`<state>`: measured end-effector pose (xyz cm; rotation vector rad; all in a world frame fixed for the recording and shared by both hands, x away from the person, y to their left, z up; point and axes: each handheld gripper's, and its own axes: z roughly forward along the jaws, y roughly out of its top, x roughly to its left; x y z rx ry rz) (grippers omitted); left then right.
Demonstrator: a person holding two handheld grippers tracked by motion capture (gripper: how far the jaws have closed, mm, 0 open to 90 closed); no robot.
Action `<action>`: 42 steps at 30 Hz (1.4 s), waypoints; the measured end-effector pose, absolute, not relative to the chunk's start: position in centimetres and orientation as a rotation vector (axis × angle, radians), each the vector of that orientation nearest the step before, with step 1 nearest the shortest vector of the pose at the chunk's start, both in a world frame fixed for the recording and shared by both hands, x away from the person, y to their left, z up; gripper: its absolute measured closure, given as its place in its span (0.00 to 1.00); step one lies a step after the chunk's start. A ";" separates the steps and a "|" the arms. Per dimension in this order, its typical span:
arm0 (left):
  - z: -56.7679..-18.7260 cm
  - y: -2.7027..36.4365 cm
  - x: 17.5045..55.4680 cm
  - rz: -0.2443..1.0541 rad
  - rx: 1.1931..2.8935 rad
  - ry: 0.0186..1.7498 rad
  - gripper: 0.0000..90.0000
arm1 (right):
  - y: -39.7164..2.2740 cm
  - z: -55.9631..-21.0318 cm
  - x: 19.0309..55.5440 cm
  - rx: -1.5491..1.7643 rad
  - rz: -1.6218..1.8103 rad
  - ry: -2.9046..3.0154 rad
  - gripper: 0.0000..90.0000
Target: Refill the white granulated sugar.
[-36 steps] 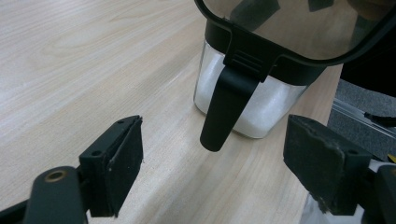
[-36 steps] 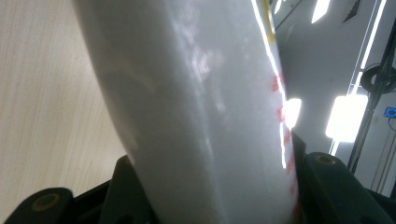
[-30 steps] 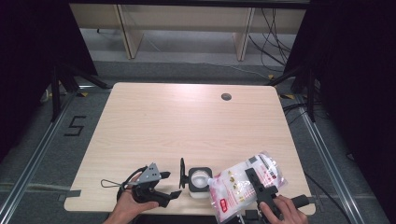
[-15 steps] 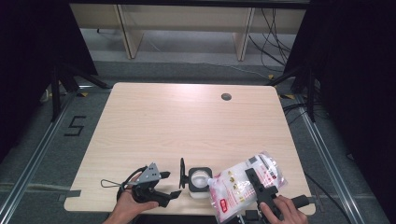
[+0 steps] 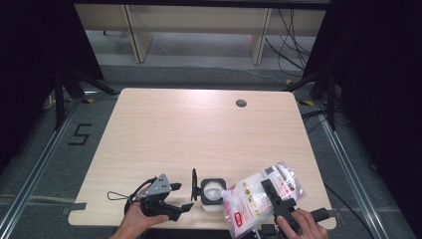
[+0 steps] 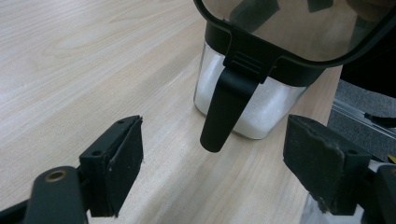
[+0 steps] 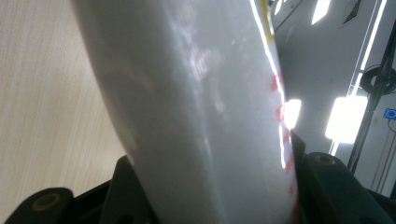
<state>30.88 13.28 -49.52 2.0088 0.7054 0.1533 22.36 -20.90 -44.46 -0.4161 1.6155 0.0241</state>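
A small clear container (image 5: 211, 193) with a black rim stands near the table's front edge, partly filled with white powder. Its lid (image 5: 194, 184) is swung up on the left side. In the left gripper view the container (image 6: 243, 100) is just ahead, its black latch (image 6: 227, 105) hanging down. My left gripper (image 5: 180, 198) (image 6: 219, 172) is open just left of the container, nothing between its pads. My right gripper (image 5: 269, 192) is shut on a clear bag of white powder (image 5: 249, 201) with red print, tilted beside the container's right side. The bag (image 7: 201, 112) sits squeezed between both jaws.
The light wooden table (image 5: 199, 129) has a round cable hole (image 5: 241, 103) at the back right. Black stands and cables lie on the floor at both sides. Shelving legs stand beyond the far edge.
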 end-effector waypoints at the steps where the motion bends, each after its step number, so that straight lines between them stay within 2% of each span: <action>1: -49.6 13.3 30.9 0.154 2.007 0.696 0.22 | -20.9 -44.5 22.3 -0.416 0.023 1.618 0.61; 42: -49.5 13.3 30.9 0.158 2.013 0.697 0.22 | -21.1 -44.6 22.5 -0.393 0.047 1.634 0.62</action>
